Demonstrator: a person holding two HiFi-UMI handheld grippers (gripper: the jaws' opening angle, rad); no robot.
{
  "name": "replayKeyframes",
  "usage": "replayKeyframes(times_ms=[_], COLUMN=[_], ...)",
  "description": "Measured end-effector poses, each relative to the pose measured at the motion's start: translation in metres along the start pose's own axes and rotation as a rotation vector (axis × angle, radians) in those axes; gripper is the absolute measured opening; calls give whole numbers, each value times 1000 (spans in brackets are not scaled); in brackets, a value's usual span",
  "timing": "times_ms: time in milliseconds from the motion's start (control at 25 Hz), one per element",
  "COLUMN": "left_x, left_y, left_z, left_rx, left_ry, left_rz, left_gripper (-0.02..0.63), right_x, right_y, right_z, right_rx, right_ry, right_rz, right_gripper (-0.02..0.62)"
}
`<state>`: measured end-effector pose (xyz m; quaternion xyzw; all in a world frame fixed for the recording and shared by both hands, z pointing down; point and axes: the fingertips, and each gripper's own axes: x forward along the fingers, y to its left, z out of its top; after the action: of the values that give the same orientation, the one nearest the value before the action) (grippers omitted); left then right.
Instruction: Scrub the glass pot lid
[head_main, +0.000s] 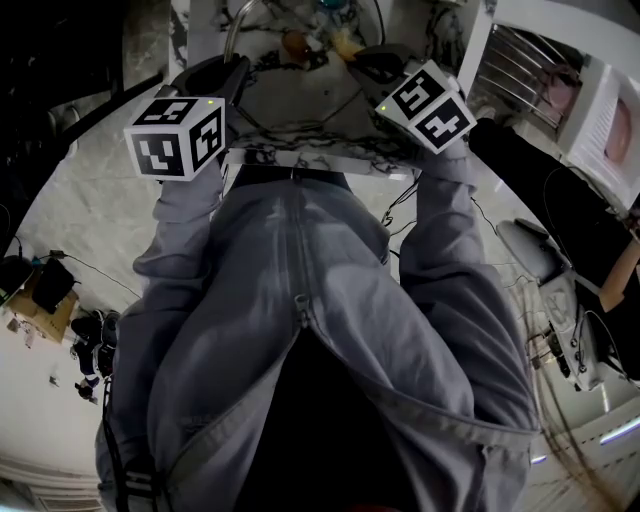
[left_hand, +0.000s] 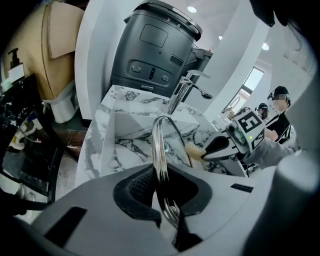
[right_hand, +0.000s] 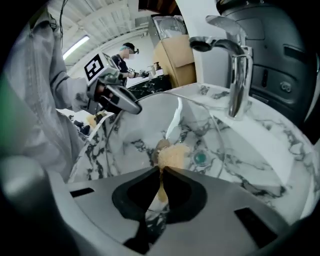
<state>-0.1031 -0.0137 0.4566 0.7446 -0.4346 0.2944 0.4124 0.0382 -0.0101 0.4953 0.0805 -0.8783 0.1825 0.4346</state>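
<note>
Left gripper view shows the left gripper (left_hand: 167, 200) pinching the glass lid (left_hand: 173, 137) by its rim, upright over the sink (left_hand: 125, 145); the right gripper (right_hand: 161, 174) clamps a sponge (right_hand: 173, 156) close beside it.

"What's carrying everything here?"

"A white marble counter (left_hand: 97, 150) with dark veins. It has a sink basin (left_hand: 132, 137) sunk into it."

"Anything standing on it?"

"A chrome tap (left_hand: 181, 92) rises at the back rim, with a big dark grey machine (left_hand: 150, 45) behind that. There's a round drain (right_hand: 200, 158) in the basin floor."
</note>
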Motion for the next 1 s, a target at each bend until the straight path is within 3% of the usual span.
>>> replayKeyframes(times_ms=[320,440,600,760,1000], left_x=[-11,-11,-13,-14,-13], left_y=[8,10,12,16,21], left_z=[7,9,8,9,8], left_rx=[-22,-34,-42,-51,-69], left_ry=[7,9,18,20,18], left_rz=[29,35,49,52,58], left_gripper=[57,55,55,55,55], right_x=[-11,-1,24,46,71], right_y=[-72,-91,-96,-96,-77], right_z=[19,19,19,14,-4], right_rx=[-66,-133,-198,-189,-214], right_ry=[-72,-42,-9,-7,34], right_rz=[-373,-449,-449,-421,-324], right_gripper=[41,41,41,41,41])
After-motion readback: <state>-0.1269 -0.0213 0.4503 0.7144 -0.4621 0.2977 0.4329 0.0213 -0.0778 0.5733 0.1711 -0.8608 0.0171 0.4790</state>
